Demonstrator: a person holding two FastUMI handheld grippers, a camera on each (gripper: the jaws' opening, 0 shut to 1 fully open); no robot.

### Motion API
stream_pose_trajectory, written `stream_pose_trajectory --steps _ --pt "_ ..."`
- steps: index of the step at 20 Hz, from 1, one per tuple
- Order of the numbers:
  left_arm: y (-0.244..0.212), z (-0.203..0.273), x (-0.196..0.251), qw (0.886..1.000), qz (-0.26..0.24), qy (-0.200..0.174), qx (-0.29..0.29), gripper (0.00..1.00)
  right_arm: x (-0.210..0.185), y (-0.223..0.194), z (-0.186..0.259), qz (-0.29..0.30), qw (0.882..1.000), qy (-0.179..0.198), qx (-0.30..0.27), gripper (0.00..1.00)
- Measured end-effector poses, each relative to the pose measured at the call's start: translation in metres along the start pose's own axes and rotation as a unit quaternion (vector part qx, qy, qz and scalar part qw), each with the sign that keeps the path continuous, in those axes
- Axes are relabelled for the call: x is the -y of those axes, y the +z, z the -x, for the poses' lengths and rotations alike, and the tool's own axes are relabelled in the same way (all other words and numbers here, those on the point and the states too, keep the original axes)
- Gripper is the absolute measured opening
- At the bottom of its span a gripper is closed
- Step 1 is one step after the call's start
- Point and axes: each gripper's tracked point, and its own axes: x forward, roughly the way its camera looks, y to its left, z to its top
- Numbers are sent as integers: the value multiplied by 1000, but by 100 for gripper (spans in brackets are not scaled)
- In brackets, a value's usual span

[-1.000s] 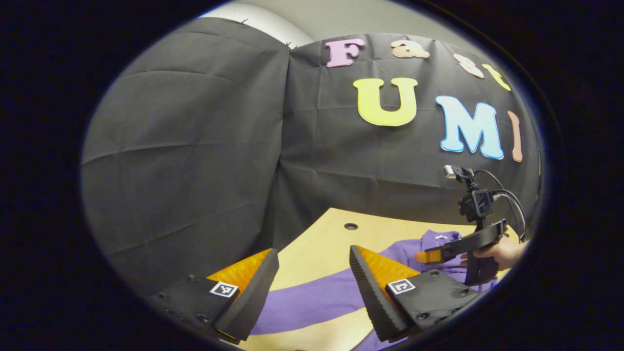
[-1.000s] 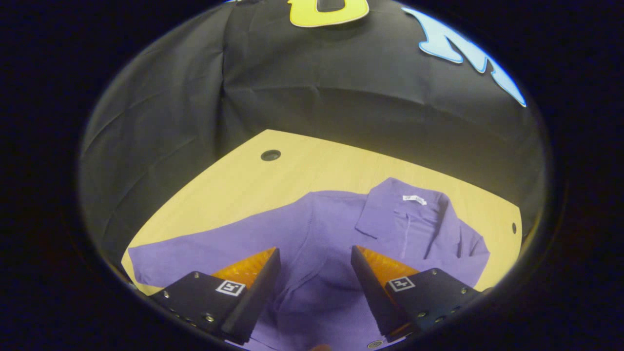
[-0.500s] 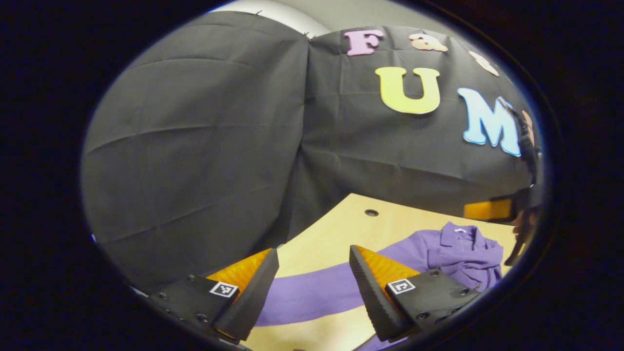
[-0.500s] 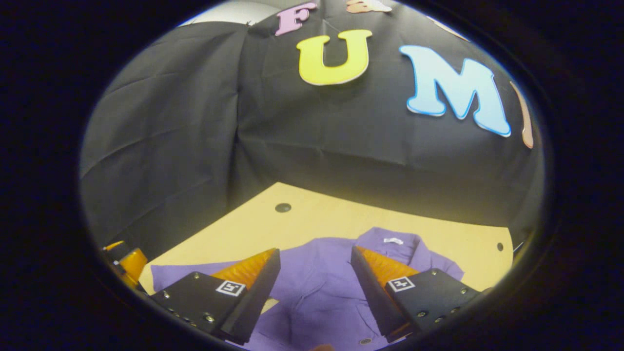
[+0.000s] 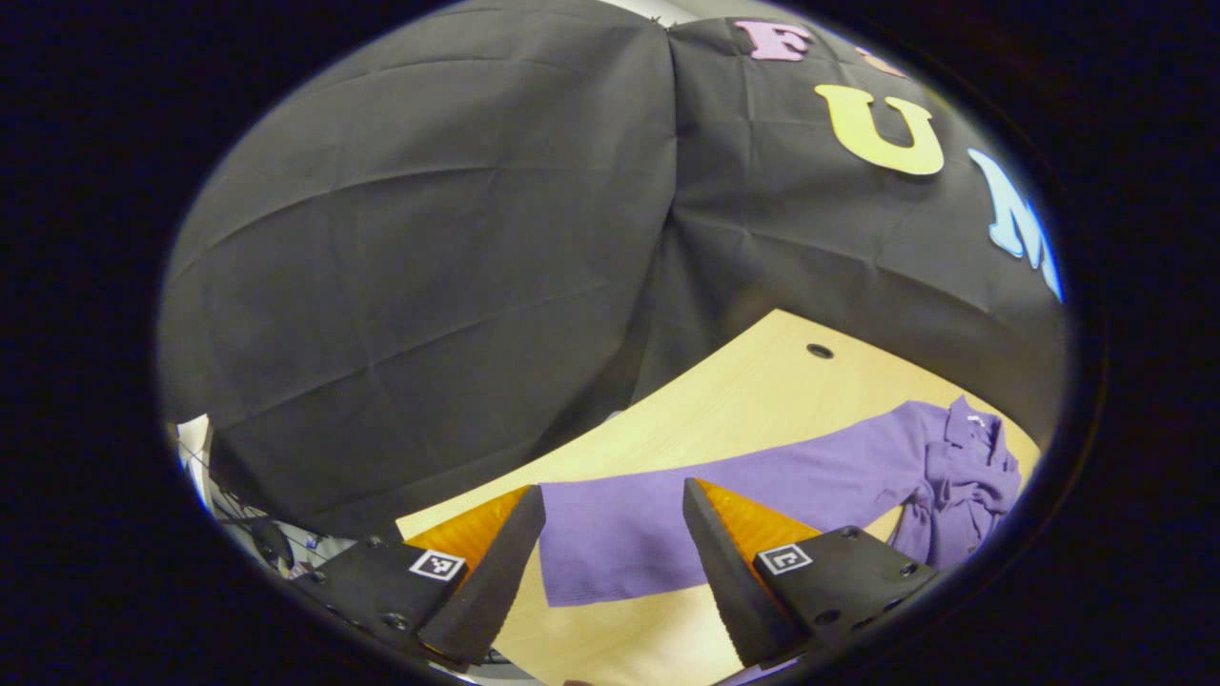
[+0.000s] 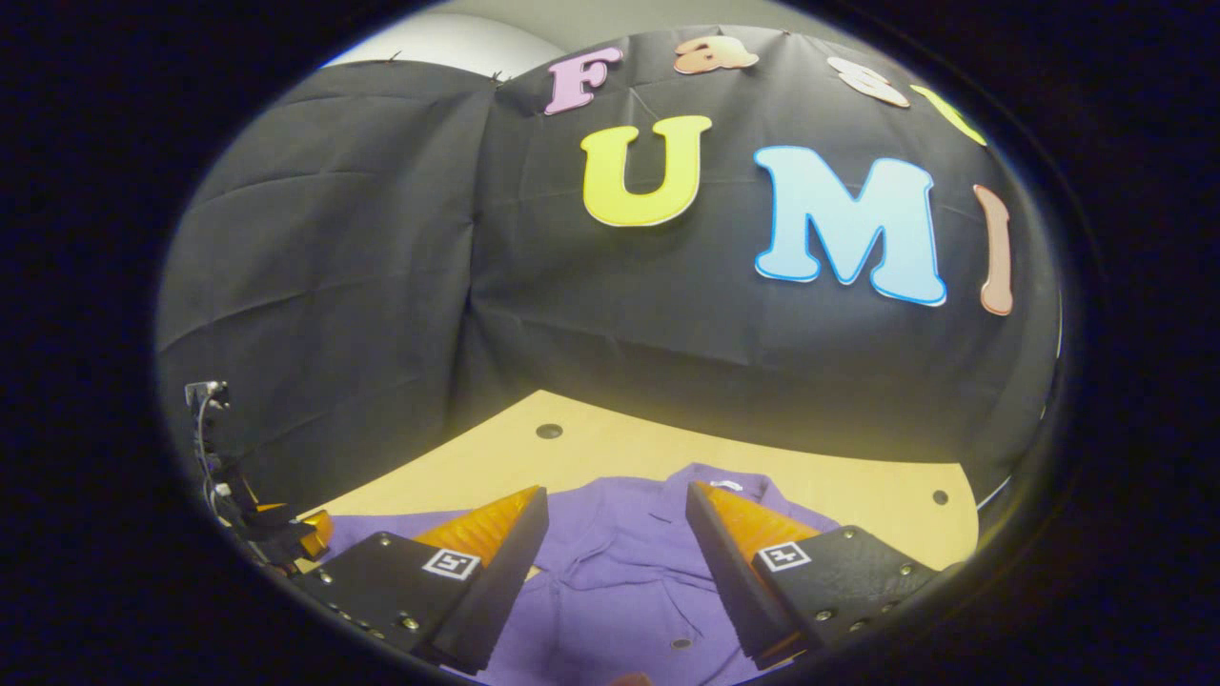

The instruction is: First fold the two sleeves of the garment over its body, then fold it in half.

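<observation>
A purple collared garment (image 6: 620, 581) lies on a light wooden table (image 6: 858, 486), collar toward the booth wall. In the left gripper view one sleeve (image 5: 724, 505) stretches flat across the table (image 5: 724, 400), its cuff end between the fingers, and the bunched collar (image 5: 967, 448) lies at the far right. My left gripper (image 5: 610, 543) is open, hovering over the sleeve's cuff. My right gripper (image 6: 615, 553) is open above the garment's chest, nothing between its fingers. The left gripper (image 6: 276, 534) also appears at the far left edge of the right gripper view.
The table has a round hole (image 6: 548, 431) near its back left and a smaller one (image 6: 940, 496) at the back right. Black cloth walls stand close behind the table. Past the table's left edge, cables and floor clutter (image 5: 257, 534) show.
The left gripper has moved out along the sleeve to its cuff end, near the table's left edge. The right gripper has pulled back and tilted up from the garment's body.
</observation>
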Motion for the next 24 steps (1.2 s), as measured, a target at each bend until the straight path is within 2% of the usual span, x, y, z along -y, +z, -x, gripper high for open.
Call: stream_pose_trajectory --steps 6,14,18,21,24 --pt "-23 -18 -16 999 8 21 -37 96 12 -5 25 14 1000 -21 4 90" --pt "-78 -54 -6 992 19 36 -119 96 23 -10 42 4 999 -32 5 90" --pt "-77 -56 6 993 5 36 -112 99 30 -18 45 -5 999 -37 -5 90" --pt "-76 -55 9 994 4 32 -105 84 32 -21 45 -16 999 -38 -10 90" --pt "-74 -59 17 995 -4 20 -101 50 36 -22 47 -20 999 -42 -10 90"
